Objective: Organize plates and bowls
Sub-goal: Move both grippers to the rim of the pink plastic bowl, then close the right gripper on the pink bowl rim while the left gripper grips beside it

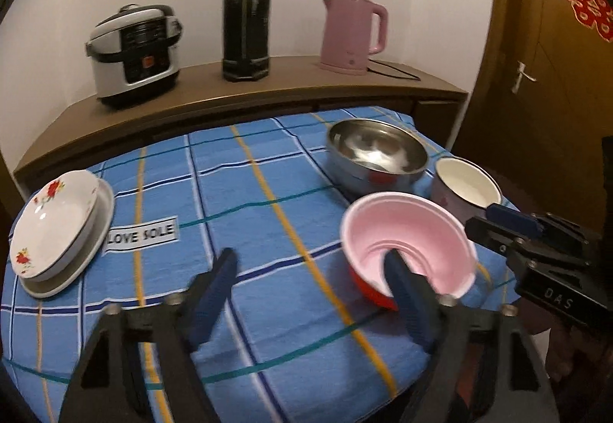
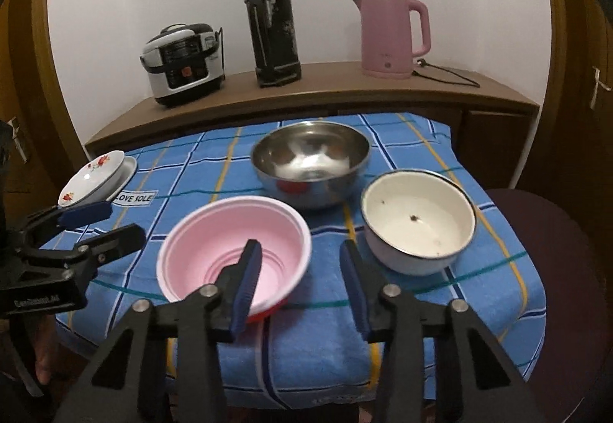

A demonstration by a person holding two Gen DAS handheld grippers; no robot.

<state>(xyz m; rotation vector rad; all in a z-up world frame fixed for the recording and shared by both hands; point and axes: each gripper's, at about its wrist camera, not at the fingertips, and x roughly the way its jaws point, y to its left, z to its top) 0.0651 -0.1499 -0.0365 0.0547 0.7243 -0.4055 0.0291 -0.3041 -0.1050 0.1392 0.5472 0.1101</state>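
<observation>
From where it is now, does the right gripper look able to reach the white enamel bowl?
Probably yes: the right gripper is open, and the white enamel bowl sits just ahead to its right with nothing between; the pink bowl lies left.

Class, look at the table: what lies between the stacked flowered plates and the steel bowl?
Only bare blue checked tablecloth and its "LOVE SOLE" label lie between the flowered plates and steel bowl; the left wrist view shows it best.
</observation>
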